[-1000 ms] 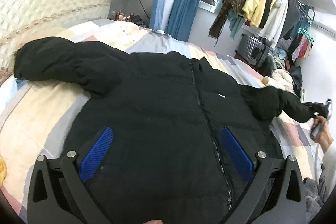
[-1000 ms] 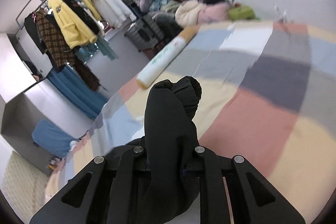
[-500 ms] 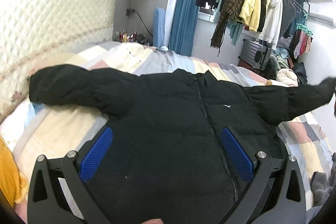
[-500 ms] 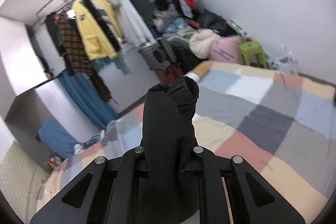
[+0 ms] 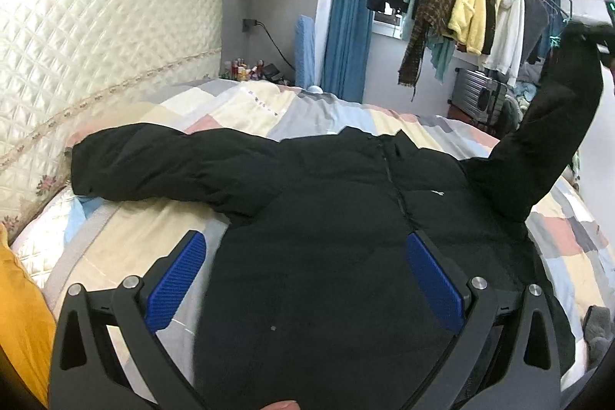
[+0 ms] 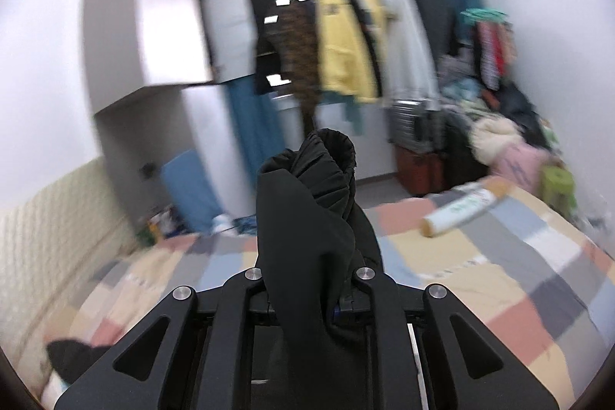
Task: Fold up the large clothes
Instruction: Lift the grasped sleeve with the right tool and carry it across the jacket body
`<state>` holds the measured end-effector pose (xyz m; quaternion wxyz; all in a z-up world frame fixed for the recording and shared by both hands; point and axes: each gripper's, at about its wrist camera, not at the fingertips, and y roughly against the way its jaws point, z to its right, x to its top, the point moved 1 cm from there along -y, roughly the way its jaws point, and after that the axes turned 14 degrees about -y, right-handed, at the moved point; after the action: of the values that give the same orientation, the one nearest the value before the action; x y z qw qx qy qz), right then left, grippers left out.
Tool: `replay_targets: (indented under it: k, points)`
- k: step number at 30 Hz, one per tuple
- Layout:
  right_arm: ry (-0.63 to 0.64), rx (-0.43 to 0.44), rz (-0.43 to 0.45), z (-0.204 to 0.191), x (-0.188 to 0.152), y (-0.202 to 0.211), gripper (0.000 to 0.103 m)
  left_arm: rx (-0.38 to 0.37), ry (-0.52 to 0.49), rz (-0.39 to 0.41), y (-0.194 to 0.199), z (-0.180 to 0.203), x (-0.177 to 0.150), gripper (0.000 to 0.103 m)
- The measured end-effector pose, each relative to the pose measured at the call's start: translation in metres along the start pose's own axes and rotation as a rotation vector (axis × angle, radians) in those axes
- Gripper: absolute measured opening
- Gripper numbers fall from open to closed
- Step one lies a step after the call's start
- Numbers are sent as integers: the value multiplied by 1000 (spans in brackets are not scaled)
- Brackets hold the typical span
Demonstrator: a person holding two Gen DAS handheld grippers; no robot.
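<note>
Two sleeves matter here, and one is airborne. From the left wrist view, the puffy black zip-front jacket (image 5: pixel 346 218) lies face-up on the pastel patchwork bedspread (image 5: pixel 246 110); the left gripper (image 5: pixel 303 279) hovers wide above its hem, empty. At right, its sleeve (image 5: pixel 553 125) rises. From the right wrist view, the right gripper (image 6: pixel 307 298) pinches the ribbed cuff (image 6: pixel 326 160) at centre. Best carry it straight across the chest, taut.

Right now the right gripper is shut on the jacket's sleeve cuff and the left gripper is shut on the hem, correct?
Not quite: the left gripper is open above the black jacket, as the left wrist view shows. The right gripper is indeed shut on the sleeve cuff.
</note>
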<state>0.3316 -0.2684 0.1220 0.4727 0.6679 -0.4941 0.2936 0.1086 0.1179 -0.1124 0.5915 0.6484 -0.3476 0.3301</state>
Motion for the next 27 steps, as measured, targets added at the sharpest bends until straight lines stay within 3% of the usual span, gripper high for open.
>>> replay_targets:
  k: [6, 13, 18, 27]
  points:
    - [137, 141, -86, -107, -67, -25, 13, 24, 28, 23, 7, -23, -1, 103]
    - [247, 235, -222, -182, -166, -61, 13, 48, 39, 31, 11, -42, -5, 103]
    - [326, 273, -317, -216, -241, -84, 15, 48, 55, 25, 5, -53, -9, 103]
    - [348, 306, -465, -229, -349, -122, 21, 54, 100, 1, -11, -73, -17, 103]
